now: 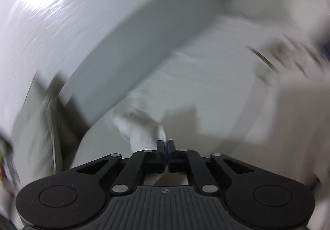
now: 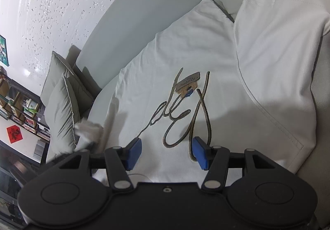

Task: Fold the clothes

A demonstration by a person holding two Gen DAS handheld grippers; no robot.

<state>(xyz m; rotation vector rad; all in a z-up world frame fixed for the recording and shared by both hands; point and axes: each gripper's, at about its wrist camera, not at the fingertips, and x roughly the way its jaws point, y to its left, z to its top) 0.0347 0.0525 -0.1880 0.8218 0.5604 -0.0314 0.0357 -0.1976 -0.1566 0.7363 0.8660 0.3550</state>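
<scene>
Sofa: pale, long-backed; it carries everything here, with two grey cushions propped at its far-left end in the right wrist view.
T-shirt: white, spread flat across the seat, front up, a looping script print at mid-chest. Its long axis runs away from the right-hand tool toward the backrest.
Second garment: also white, lying over the T-shirt's right side, stitched hem showing; whether it is a folded-over part of the same shirt I cannot tell.
Left gripper: jaws nearly together, pinching a bunched tuft of white cloth at the shirt's left edge. The left wrist view is heavily smeared, so little else is certain there.
Right gripper: jaws at a middling spread, nothing between them, hovering just above the lower chest, the blue pads straddling the tail of the print.
Key relation: the held edge is on the left, the shirt body lies to its right; the left hand alone has cloth.
Judged next move: carry that left edge across toward the centre line, the right tool free to pin or catch the fold.
</scene>
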